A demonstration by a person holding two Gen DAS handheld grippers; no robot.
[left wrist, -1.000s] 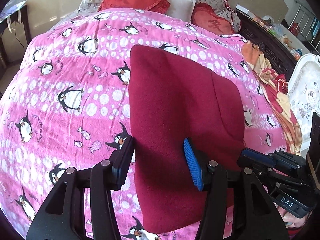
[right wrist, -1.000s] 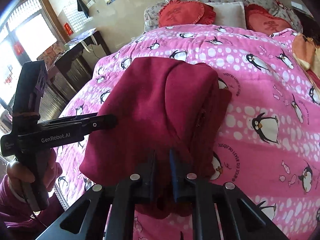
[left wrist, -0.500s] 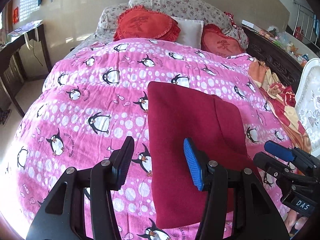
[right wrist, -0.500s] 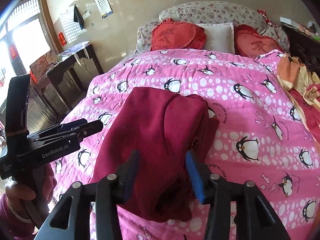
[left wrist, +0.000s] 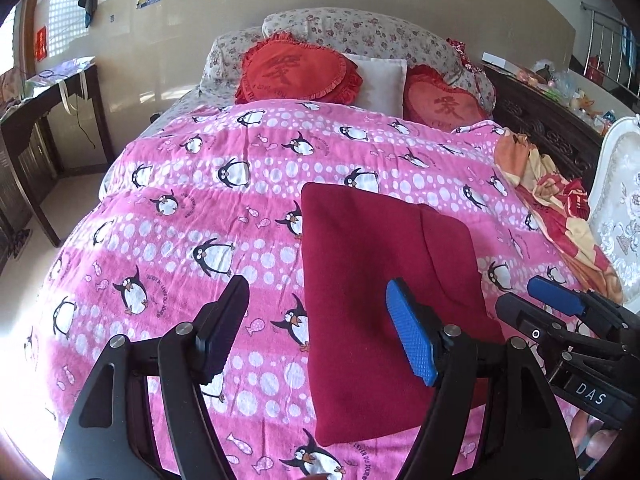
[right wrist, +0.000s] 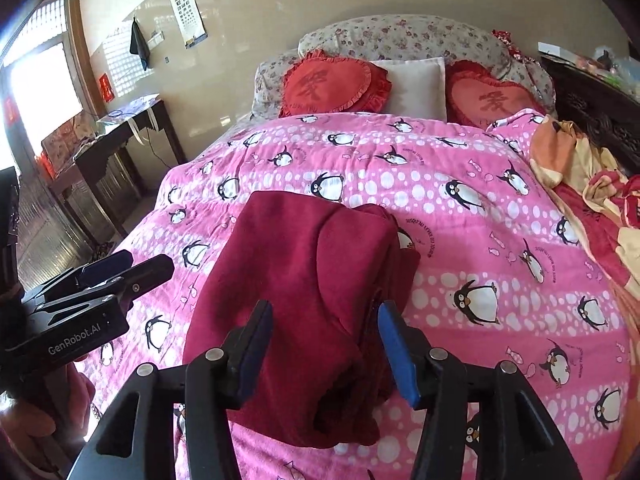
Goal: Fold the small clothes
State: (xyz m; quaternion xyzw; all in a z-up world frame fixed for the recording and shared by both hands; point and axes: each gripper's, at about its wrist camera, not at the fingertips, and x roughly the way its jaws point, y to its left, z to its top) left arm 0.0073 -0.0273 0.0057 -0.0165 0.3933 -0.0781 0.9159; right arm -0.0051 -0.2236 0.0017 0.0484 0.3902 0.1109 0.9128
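Note:
A dark red garment [left wrist: 384,280] lies folded into a flat rectangle on the pink penguin bedspread [left wrist: 224,208]; in the right wrist view [right wrist: 304,280] its right side shows stacked folded layers. My left gripper [left wrist: 316,332] is open and empty, raised above the garment's left edge. My right gripper [right wrist: 324,344] is open and empty, held above the garment's near end. Each gripper also shows in the other's view: the right one [left wrist: 560,312] at the garment's right, the left one [right wrist: 108,276] at its left.
Two red heart cushions [left wrist: 296,68] and a white pillow [left wrist: 380,80] lie at the head of the bed. A crumpled orange and red blanket [left wrist: 552,200] lies along the right side. A dark desk [right wrist: 120,136] stands left of the bed, a white chair [left wrist: 620,200] right.
My right gripper was shut on the garment's near edge, then opened and let it go. Both grippers have drawn back and up, away from the garment.

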